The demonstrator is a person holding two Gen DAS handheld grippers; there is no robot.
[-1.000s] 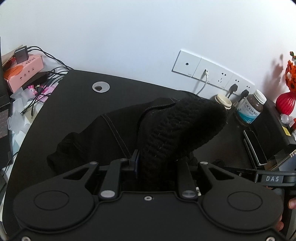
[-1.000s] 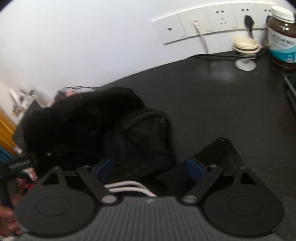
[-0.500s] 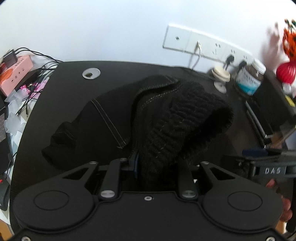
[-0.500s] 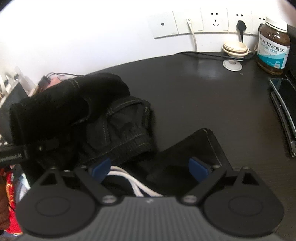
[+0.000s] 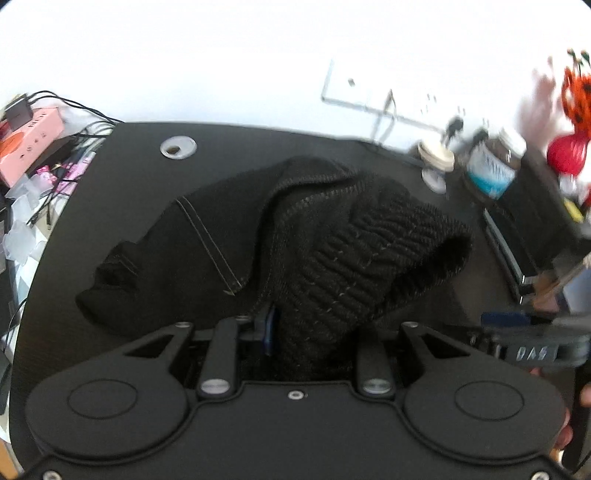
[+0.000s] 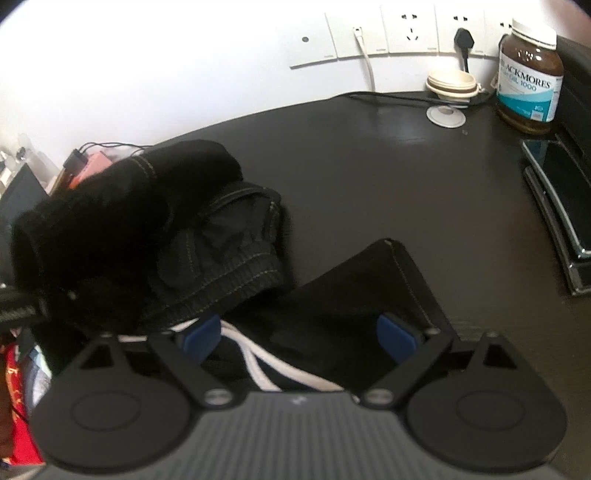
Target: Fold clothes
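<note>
Black garment pinched by the left gripper, right gripper spread over its hem.

The left gripper (image 5: 314,332) had its jaws pressed on the ribbed band of the black garment (image 5: 229,236), which rose between them and bulged forward above the dark table (image 5: 122,155); the rest of the cloth lay crumpled on the table ahead and to the left. The right gripper (image 6: 299,334) stood with jaws wide apart, a flat stitched corner of the garment (image 6: 369,288) and its white drawstring (image 6: 255,365) lying between the blue pads (image 6: 395,336), not clamped. A supplement jar (image 6: 528,74) stood well apart by the wall sockets (image 6: 406,33).
</note>
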